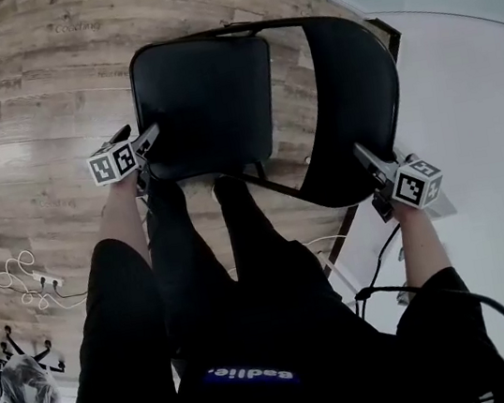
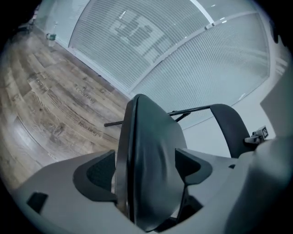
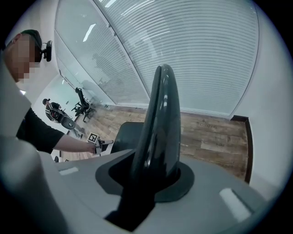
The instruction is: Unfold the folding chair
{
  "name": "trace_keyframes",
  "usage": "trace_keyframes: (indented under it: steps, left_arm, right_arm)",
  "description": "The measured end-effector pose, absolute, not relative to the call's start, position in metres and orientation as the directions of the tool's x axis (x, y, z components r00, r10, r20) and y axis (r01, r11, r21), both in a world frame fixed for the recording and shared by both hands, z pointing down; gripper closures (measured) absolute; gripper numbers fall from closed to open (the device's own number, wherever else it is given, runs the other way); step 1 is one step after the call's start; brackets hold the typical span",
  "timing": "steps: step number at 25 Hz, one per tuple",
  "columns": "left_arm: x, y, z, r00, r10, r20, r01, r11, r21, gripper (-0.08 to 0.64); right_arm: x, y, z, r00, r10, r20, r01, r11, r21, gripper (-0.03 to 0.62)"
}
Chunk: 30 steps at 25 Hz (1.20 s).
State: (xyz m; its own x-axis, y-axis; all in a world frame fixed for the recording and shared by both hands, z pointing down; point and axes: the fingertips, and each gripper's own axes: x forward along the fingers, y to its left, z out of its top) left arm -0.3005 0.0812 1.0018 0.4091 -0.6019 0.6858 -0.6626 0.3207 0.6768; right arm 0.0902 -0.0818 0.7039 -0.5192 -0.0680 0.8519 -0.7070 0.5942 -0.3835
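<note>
Pale wood-plank floor (image 1: 19, 109) meets a white wall (image 1: 484, 111) with a dark skirting; slatted blinds (image 2: 183, 59) close the far side; a white cable (image 1: 17, 276) lies looped on the planks; some planks bear a faint stamped word, too dim to read; each gripper's cube carries black-and-white square markers; the chair (image 1: 234, 30) stands on the floor just before the person, a thin black tube frame carrying a padded, rounded-square seat (image 1: 203, 99) and a glossy curved backrest (image 1: 352, 85); the left gripper (image 1: 149, 138) has its 2 jaws wide, the seat's near edge between them, unclamped; the right gripper (image 1: 364, 157) is clamped on the backrest's rim.
</note>
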Motion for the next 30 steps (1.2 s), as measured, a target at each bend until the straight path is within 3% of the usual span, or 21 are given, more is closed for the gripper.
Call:
trace_keyframes:
  steps: [11, 15, 19, 26, 30]
  left_arm:
    - [-0.241, 0.117, 0.787, 0.48, -0.628, 0.613, -0.691, 0.161, 0.705, 0.17]
    - [-0.214, 0.107, 0.7, 0.501, -0.646, 0.576, -0.714, 0.068, 0.697, 0.172]
    - [-0.201, 0.105, 0.627, 0.498, -0.689, 0.526, -0.731, -0.007, 0.682, 0.172]
    - [-0.183, 0.091, 0.515, 0.48, -0.773, 0.414, -0.749, -0.116, 0.652, 0.172]
    - [-0.154, 0.085, 0.444, 0.528, -0.794, 0.301, -0.744, -0.261, 0.616, 0.172]
  right_arm:
    - [0.096, -0.074, 0.694, -0.445, -0.138, 0.885, -0.758, 0.584, -0.29, 0.463]
    - [0.105, -0.089, 0.681, -0.38, -0.194, 0.904, -0.753, 0.633, -0.18, 0.386]
    - [0.117, -0.083, 0.653, -0.347, -0.253, 0.903, -0.716, 0.694, -0.08, 0.354]
    - [0.137, -0.078, 0.576, -0.367, -0.396, 0.842, -0.717, 0.697, 0.015, 0.364]
    - [0.123, -0.057, 0.519, -0.483, -0.445, 0.754, -0.688, 0.726, -0.012, 0.436]
